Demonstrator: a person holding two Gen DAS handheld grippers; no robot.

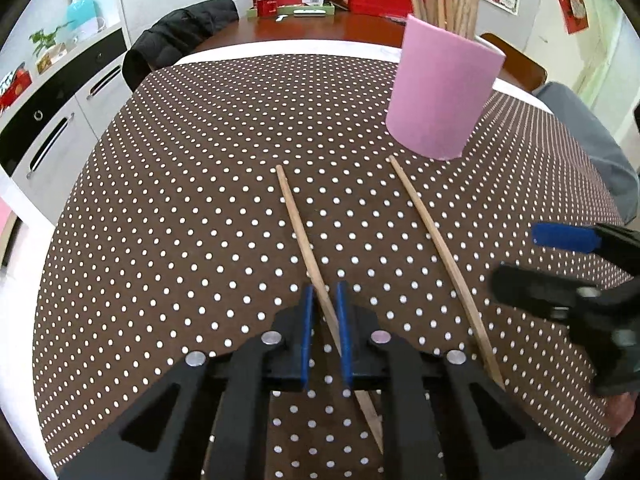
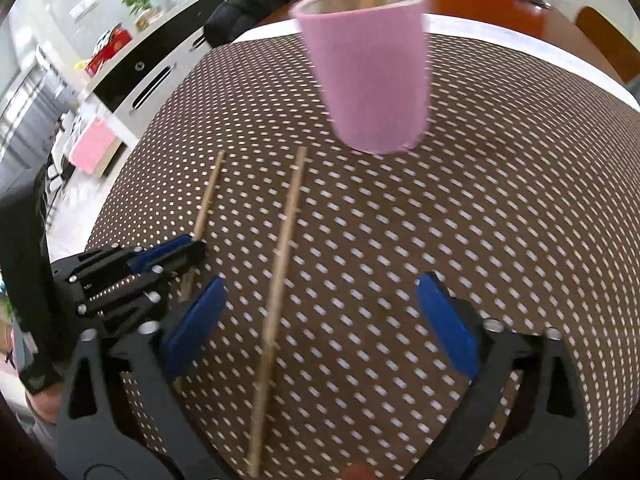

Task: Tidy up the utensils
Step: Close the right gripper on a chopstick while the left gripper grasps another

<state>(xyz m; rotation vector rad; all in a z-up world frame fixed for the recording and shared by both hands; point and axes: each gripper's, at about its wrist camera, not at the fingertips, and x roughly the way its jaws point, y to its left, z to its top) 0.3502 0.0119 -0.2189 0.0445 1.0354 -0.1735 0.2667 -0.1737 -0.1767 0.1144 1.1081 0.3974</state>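
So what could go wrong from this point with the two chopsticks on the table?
1. The left tongs have nearly shut around the left chopstick close to its near end, so it may tip when lifted.
2. The right tongs stand open over the right chopstick, off-centre, and may nudge it.
3. The pink cup is already crowded; insertion could jam.

Right tool (image 2: 320,320) wide open over chopstick (image 2: 280,264); pink cup (image 2: 372,80) beyond.
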